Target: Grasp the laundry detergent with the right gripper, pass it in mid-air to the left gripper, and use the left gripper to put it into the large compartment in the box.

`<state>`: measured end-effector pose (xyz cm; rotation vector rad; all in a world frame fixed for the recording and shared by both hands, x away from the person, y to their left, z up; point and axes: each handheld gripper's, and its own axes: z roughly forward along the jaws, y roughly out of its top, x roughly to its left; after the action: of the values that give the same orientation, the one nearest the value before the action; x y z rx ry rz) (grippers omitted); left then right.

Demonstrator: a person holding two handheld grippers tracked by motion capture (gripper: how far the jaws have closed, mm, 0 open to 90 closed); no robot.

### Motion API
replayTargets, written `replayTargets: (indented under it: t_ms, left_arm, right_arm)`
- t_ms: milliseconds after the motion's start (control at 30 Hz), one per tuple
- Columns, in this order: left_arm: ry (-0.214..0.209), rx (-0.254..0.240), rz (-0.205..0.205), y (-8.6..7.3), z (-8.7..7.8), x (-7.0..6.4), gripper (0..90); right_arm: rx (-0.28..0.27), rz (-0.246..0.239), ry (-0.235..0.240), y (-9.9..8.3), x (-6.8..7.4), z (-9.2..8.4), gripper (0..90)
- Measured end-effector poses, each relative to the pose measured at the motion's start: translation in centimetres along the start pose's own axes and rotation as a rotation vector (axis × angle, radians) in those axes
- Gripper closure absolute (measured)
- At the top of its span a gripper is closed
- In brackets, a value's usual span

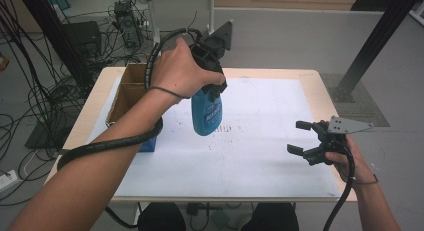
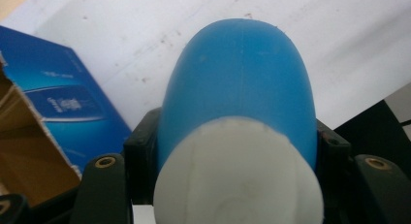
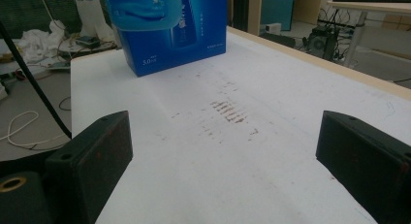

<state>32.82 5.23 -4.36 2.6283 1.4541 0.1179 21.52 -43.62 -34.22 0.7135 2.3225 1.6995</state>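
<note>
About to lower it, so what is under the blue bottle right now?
The bottle hangs clear in the left gripper. Under it lies bare white paper with faint brown marks. The blue box stands beside. The spot straight below is hidden by the bottle itself.

Wooden table (image 1: pixel 314 81) under a stained white sheet (image 1: pixel 260 156), open blue box (image 1: pixel 131 96) at left.

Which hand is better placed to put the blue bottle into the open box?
Left. Its tongs grip the blue bottle in the air beside the open box; the right tongs wait open and empty, far across the table.
</note>
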Motion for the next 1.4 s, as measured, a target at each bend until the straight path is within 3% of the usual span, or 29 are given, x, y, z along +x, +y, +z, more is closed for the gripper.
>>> replayTargets:
  t_ms: [533,700,767,1067,1267,1333,1400]
  left_arm:
    - [0.039,-0.03,-0.107,0.7,-3.2,3.2,37.7]
    - [0.059,-0.054,-0.167,1.0,-4.4,4.2,37.7]
    - [0.058,-0.051,-0.173,1.1,-4.5,4.4,37.7]
    - [0.052,-0.07,-0.283,1.3,-5.9,7.6,37.6]
    - [0.1,-0.064,-0.354,1.3,-6.8,9.1,37.7]
    - [0.116,-0.066,-0.356,1.2,-7.0,9.4,37.7]
    - [0.132,-0.058,-0.396,1.1,-7.2,10.2,37.7]
  right_arm:
    - [-0.009,0.003,0.001,0.0,0.1,0.2,5.5]
    - [-0.009,0.002,0.001,0.0,0.1,0.3,5.5]
    - [-0.013,0.005,0.002,0.0,0.1,0.3,5.5]
    - [-0.015,0.001,-0.004,0.1,0.0,0.2,5.5]
    - [-0.017,0.002,-0.004,0.0,-0.1,0.1,5.8]
    - [-0.016,0.002,-0.005,0.0,-0.1,0.1,5.8]
    - [-0.021,0.005,-0.005,0.0,-0.2,0.1,5.7]
